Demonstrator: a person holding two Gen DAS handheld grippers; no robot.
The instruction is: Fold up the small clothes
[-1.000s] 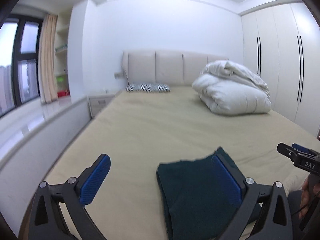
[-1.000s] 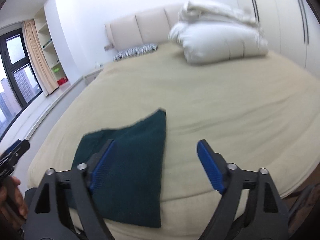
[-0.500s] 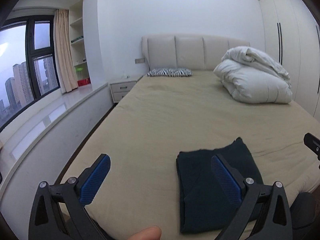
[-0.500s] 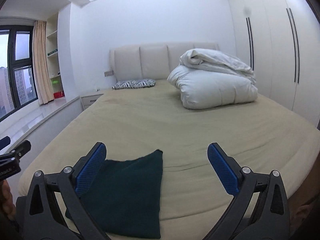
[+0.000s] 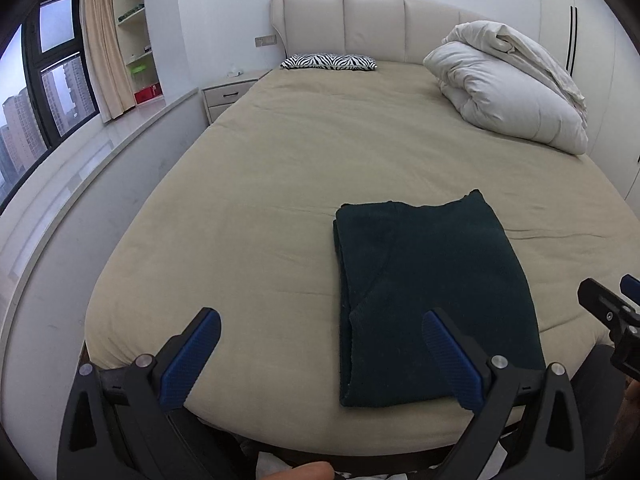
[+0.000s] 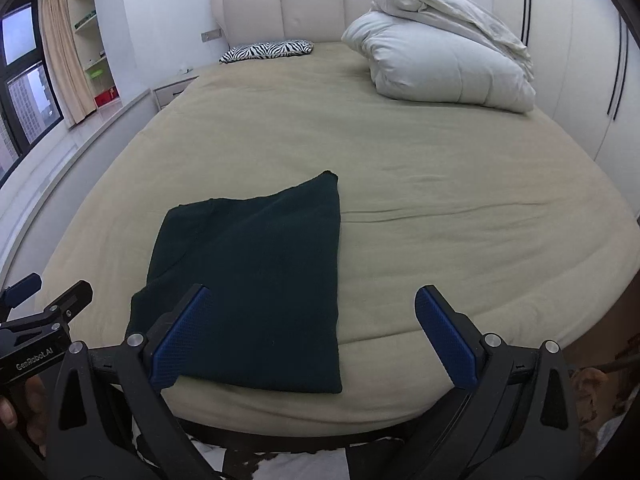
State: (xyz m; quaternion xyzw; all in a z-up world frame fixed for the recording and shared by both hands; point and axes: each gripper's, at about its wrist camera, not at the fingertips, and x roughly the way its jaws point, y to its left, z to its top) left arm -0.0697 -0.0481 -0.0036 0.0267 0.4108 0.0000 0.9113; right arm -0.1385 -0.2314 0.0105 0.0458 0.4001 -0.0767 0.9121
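A wide bed [image 5: 280, 184] with a beige sheet fills both wrist views; a padded cream headboard [image 5: 372, 20] closes its far end. White wardrobe doors [image 6: 580, 60] with dark vertical handles line the wall on the right of the bed. On the other side run a pale window ledge [image 5: 80, 168], a dark-framed window [image 5: 44, 80] showing city towers, a beige curtain [image 5: 100, 40] and open shelves [image 5: 136, 20]. A rolled white duvet [image 5: 508, 88] lies on the far right part of the mattress, well apart from the garment. A small nightstand [image 5: 228, 96] stands at the bed's far left corner. A zebra-print pillow [image 5: 328, 62] rests against the headboard.

The dark green folded garment [image 5: 428, 288] lies flat near the foot edge of the bed, right of centre in the left wrist view, left of centre in the right wrist view [image 6: 256, 280]; one far corner rises to a small point.

The left gripper [image 5: 320, 360] hangs above the foot edge, its blue pads spread wide with nothing between them; its right finger overlaps the garment's near edge in the view, and contact cannot be told. The right gripper [image 6: 308, 336] likewise stands with jaws fully spread and empty, its left finger over the garment's near left corner.
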